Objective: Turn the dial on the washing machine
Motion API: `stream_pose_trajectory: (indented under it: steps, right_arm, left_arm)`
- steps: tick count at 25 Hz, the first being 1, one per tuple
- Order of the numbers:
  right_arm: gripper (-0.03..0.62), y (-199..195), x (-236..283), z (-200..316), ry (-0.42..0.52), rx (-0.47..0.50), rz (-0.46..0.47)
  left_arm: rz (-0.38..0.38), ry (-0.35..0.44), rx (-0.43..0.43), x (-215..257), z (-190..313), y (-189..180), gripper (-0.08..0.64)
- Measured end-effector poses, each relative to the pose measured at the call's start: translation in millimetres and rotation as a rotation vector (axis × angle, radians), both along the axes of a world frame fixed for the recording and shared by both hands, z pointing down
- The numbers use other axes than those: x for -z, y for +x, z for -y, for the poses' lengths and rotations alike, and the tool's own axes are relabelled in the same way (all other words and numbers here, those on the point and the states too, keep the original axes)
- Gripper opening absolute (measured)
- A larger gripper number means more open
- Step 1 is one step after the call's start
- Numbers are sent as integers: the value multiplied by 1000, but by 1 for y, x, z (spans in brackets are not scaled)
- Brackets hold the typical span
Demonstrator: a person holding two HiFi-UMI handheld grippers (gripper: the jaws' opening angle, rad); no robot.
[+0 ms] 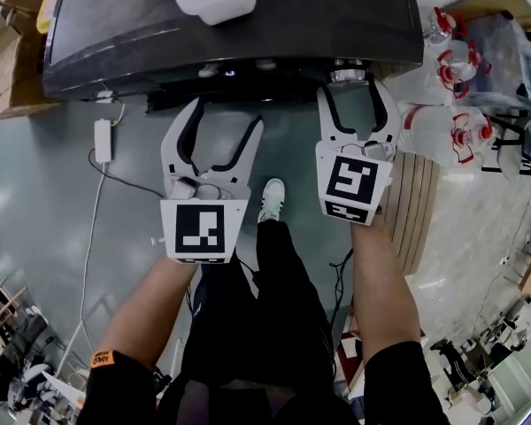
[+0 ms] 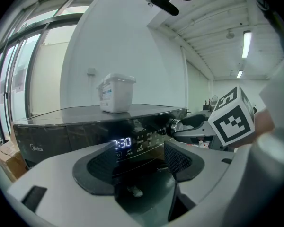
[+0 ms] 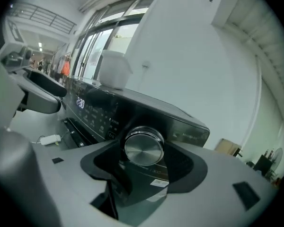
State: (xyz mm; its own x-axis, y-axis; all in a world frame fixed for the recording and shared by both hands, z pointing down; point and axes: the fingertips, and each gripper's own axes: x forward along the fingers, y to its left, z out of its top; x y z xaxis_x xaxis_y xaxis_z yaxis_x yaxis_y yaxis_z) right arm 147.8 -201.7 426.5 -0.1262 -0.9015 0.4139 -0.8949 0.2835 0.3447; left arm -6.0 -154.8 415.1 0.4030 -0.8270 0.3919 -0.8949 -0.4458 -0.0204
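Glossy grey floor (image 1: 35, 202) — dark washing machine (image 1: 115, 25), white wall (image 2: 132, 41)

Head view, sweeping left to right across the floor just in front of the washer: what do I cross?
First the white power adapter → left gripper → shoe → right gripper, the dial between its jaws → wrapped bottles with red caps.

Overhead and close-frontal, sharing washing machine (image 1: 115, 34)

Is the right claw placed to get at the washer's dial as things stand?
Probably yes: the dial sits between the right claw's spread jaws, with nothing in the way; whether they press on it is unclear.
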Motion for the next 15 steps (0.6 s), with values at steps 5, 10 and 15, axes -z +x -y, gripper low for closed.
stream_pose_trajectory:
  steps: [5,10,15]
  right_arm:
    - [280,3,0,1,-13,-19,53]
    - [279,13,1,2,-81,-87,435]
    - [281,15,0,3,-106,-97,531]
  left_arm:
    - [2,-2,-4,-1,-2,0,307]
    - [2,0,-3,0,-4,0,307]
    - [-2,2,-3,2,-3,0,307]
